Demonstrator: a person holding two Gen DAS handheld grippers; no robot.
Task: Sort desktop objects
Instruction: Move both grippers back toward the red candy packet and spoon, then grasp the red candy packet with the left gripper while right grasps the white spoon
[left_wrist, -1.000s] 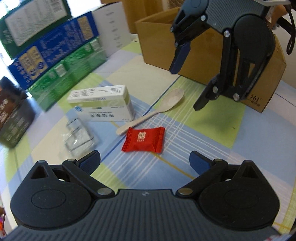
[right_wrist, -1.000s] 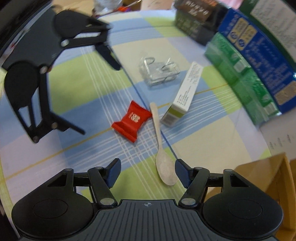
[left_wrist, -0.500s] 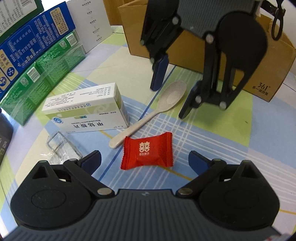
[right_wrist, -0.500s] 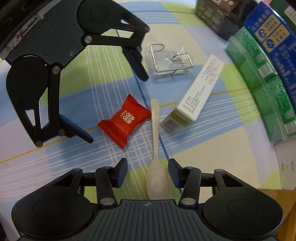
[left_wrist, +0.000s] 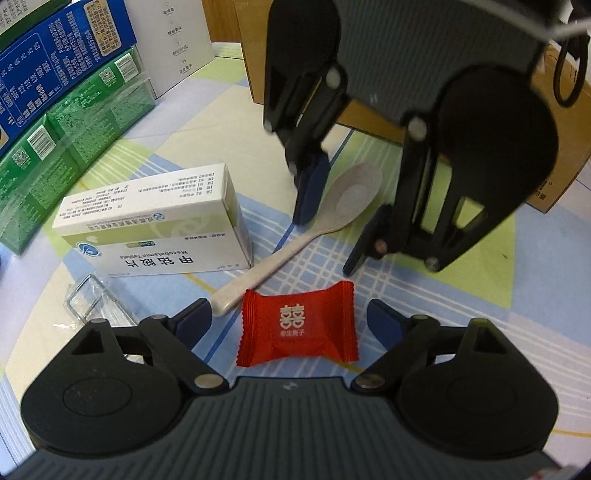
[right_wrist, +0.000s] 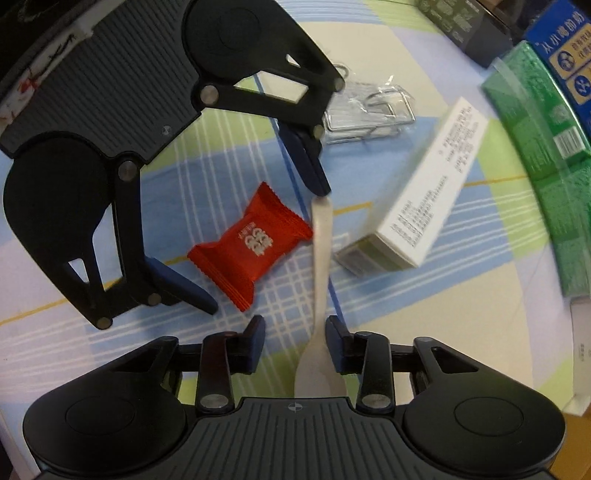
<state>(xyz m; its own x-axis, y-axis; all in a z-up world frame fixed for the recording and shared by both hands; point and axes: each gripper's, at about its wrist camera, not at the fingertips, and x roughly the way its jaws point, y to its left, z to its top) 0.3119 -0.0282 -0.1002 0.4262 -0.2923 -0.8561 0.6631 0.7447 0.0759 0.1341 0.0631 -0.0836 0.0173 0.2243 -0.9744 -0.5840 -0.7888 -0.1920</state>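
Both tongs have dropped toward the tabletop (left_wrist: 461, 295). The left tongs (left_wrist: 291, 321), closing, straddle the red candy (left_wrist: 297, 328); the right tongs (right_wrist: 295, 341), closing, flank the spoon (right_wrist: 319, 258), neither gripping yet.

1. The spoon (right_wrist: 320, 273) runs under the housing of the right hand-held gripper (right_wrist: 295, 338) in the right wrist view, so most of its bowl is covered.
2. In the left wrist view, the right hand-held gripper blocks most of the cardboard box (left_wrist: 554, 162), and its printed mark at the right edge is cut off.
3. The clear plastic packet (left_wrist: 86, 306) is partly covered by the left hand-held gripper (left_wrist: 290, 321); its contents cannot be told.
4. The blue box (left_wrist: 55, 55) and green box (left_wrist: 74, 129) are cropped by the picture's edge.
5. The small print on the white medicine box (right_wrist: 432, 188) is blurred.
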